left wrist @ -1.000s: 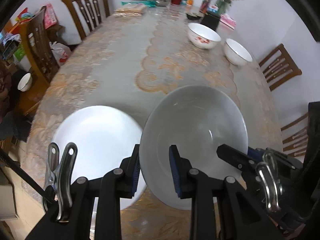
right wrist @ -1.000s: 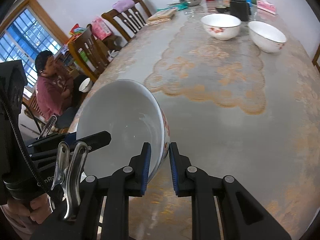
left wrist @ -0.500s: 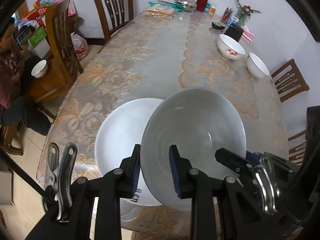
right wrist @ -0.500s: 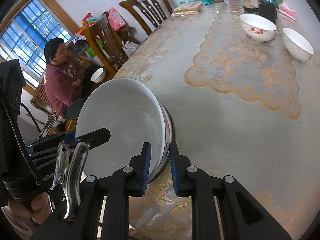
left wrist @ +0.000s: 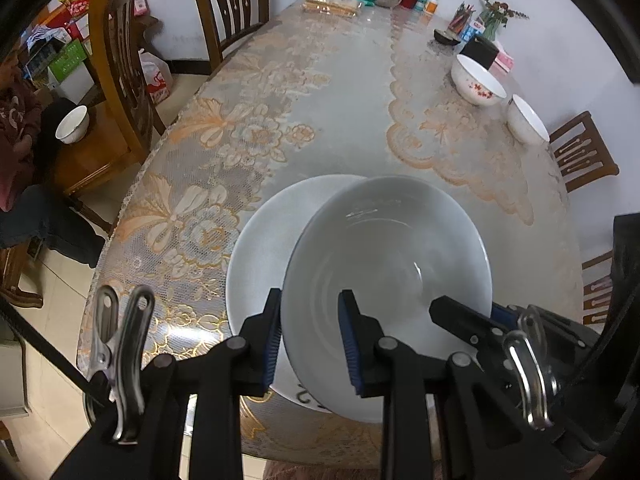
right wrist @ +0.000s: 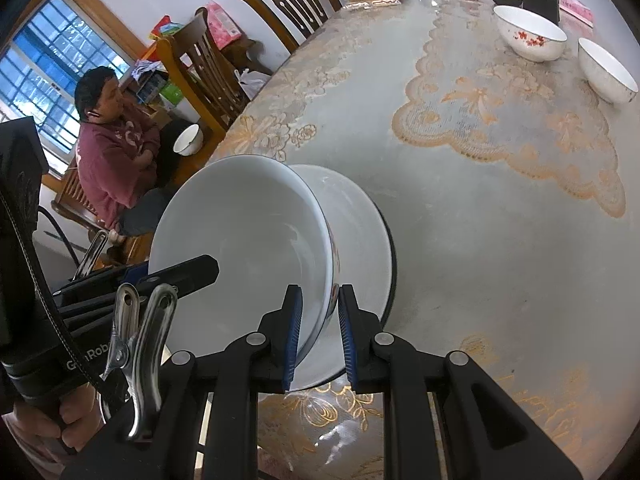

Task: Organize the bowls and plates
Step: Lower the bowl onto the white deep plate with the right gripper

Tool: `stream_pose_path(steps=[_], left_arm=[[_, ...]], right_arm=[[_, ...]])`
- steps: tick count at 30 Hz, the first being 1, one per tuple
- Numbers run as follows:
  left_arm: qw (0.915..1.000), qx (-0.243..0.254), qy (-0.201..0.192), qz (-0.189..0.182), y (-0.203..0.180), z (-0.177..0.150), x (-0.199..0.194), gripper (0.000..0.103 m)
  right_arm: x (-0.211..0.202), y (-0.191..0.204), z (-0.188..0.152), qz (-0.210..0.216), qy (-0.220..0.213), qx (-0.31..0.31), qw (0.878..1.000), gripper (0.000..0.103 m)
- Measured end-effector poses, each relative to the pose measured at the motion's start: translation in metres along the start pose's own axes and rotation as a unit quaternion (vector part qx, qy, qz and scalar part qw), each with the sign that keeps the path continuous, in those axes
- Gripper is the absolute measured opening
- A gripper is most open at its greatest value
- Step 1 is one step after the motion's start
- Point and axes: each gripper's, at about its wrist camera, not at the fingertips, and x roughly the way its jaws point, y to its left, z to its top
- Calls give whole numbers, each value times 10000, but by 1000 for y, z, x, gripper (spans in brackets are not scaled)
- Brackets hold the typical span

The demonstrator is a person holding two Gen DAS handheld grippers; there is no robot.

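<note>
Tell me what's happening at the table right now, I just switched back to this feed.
A person holds a claw in each hand, and both grip one large white ceramic bowl by opposite sides of its rim. The left claw and right claw are clamped on it. The bowl hangs tilted over a flat white round plate near the edge of the lace-covered table; whether it touches the plate is unclear. Two smaller white bowls sit at the far end.

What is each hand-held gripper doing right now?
Left hand-held gripper: closed on the big white bowl's rim.
Right hand-held gripper: closed on the same bowl's opposite rim.
</note>
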Motion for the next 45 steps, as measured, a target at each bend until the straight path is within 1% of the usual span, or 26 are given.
stream_pose_path(steps=[10,16,22,27,29,30,32,34,38,45], left_arm=[[9998,33,148,-125,7,0,14,27],[9998,4,122,-169,10,0,15,27],[9998,-68,90,-180,11,-2,16,28],[9996,-153,86,-215,12,0,14,28],[9996,-173,56,-233,13,1,12,35],[9996,-174,24,-231,12,2,10,37],[9997,-160,-32,-159,12,3,6,42],[9998,-144,-67,-100,11,4,3,46],[9998,-164,-102,-87,12,5,-1,47],[9998,-146,-167,-25,12,4,-7,47]], right_arm=[[9,-2,2,-117,30,158,9998,21],[10,0,2,-152,9,188,9997,21],[8,0,-1,-122,-14,181,9998,24],[0,1,-1,-140,-141,94,9998,25],[-4,1,-1,-102,-224,92,9997,26],[-7,2,-1,-83,-261,95,9996,26],[-11,2,-1,-33,-325,105,9994,30],[-15,2,-2,18,-381,122,9992,31],[-19,0,-4,54,-447,213,9988,34],[-24,-2,-10,28,-476,281,9985,35]])
